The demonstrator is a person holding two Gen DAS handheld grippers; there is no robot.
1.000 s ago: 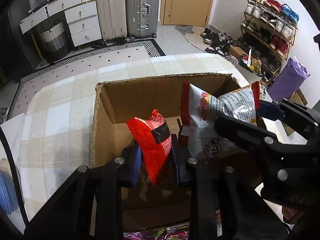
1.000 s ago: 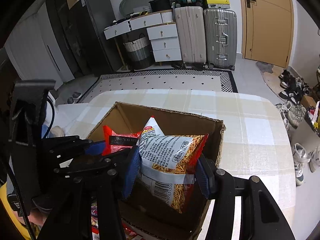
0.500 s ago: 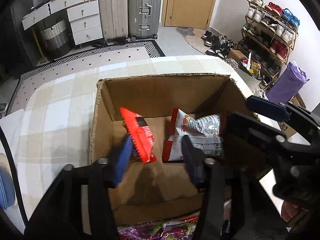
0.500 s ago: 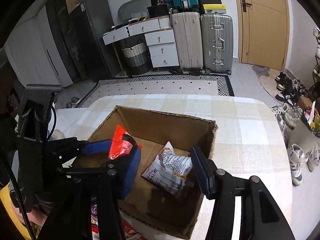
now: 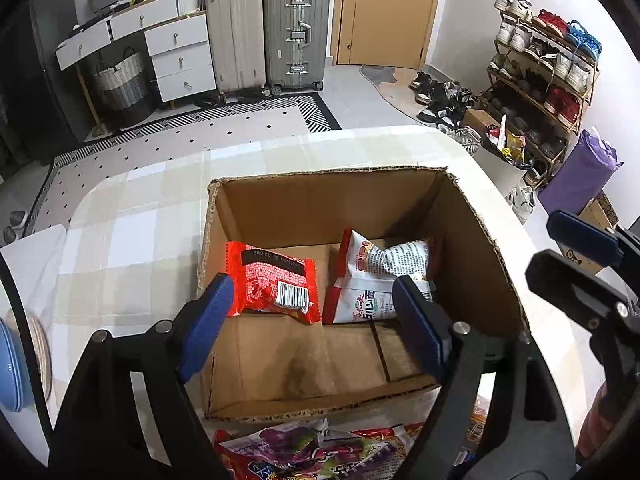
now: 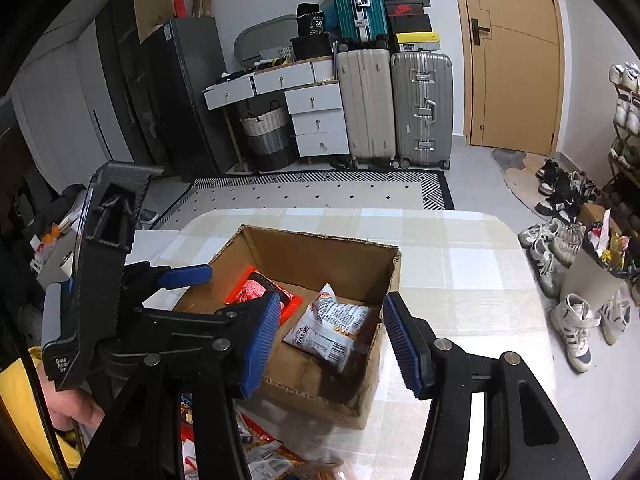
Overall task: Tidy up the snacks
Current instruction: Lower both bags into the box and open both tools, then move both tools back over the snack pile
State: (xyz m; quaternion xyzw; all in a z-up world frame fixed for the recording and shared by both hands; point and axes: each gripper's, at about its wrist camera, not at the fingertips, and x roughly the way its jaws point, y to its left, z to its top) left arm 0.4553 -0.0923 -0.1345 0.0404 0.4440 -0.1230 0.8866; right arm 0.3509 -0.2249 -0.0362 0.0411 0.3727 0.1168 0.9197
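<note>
Checked cloth covers the bench (image 5: 132,216), and a brown cardboard box (image 5: 476,264) sits on it with its top open. Everything below is placed from that box.

Nearest, on the bench in front of the box, lies a heap of bright snack bags (image 5: 304,452). They show at the bottom edge of both views and are partly hidden by the gripper arms.

Above the front wall of the box hangs the left gripper (image 5: 312,320). Its blue pads are spread wide and nothing is between them. Its jaws have just been opening. To the right of the box, in the left view, the right gripper (image 6: 330,338) shows as black arms with a blue tip. In its own view its blue pads stand apart above the near side of the box, with nothing pinched between them.

Inside the box, on the floor, lie two bags. A red snack bag (image 5: 276,282) lies flat on the left side. A white snack bag (image 5: 376,280) with red ends lies on the right side, just beside the red one.

Beyond the box, past the bench, is a black and white rug (image 5: 192,136). Farther back stand two suitcases (image 5: 296,32), white drawers (image 5: 176,56) and a woven basket (image 5: 120,84). A shoe rack (image 5: 540,76) stands off to the right of the box.
</note>
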